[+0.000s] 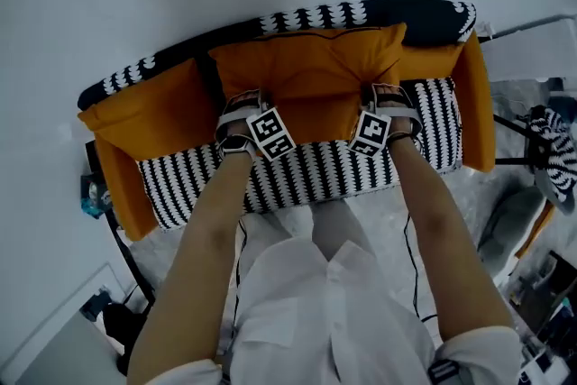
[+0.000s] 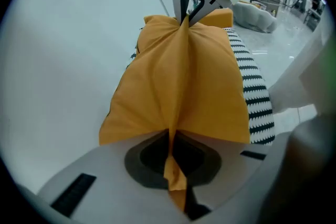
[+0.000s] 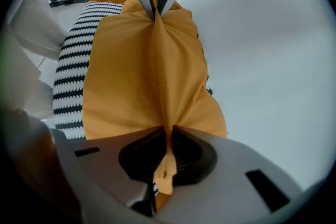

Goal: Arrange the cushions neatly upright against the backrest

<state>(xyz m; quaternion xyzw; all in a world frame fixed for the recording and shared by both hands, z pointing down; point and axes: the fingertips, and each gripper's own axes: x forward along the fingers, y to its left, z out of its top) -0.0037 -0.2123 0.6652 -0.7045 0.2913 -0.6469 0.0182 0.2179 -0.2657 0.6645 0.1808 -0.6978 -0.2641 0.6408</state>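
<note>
Both grippers are clamped on the same orange fabric cushion (image 1: 311,72), one at each end. Left gripper (image 2: 170,136): jaws closed tight, a fold of orange cloth pinched between the pads and a tail of it sticking out behind them. Right gripper (image 3: 169,132): same, jaws together on a fold at the opposite end. Each gripper view shows the other gripper at the far end of the cushion, with the cloth pulled into a ridge running between the two pinch points. From the head view the cushion sits mid-width on the black-and-white patterned sofa (image 1: 306,171), over the seat, with its top edge up near the backrest (image 1: 397,13); can't tell whether it touches the backrest or still rests on the seat. A second orange cushion (image 1: 149,108) leans at the sofa's left end, just beside the held one. A third orange cushion (image 1: 475,95) stands on edge at the right end. Bare forearms and a white shirt (image 1: 334,311) fill the lower part of the head view.
</note>
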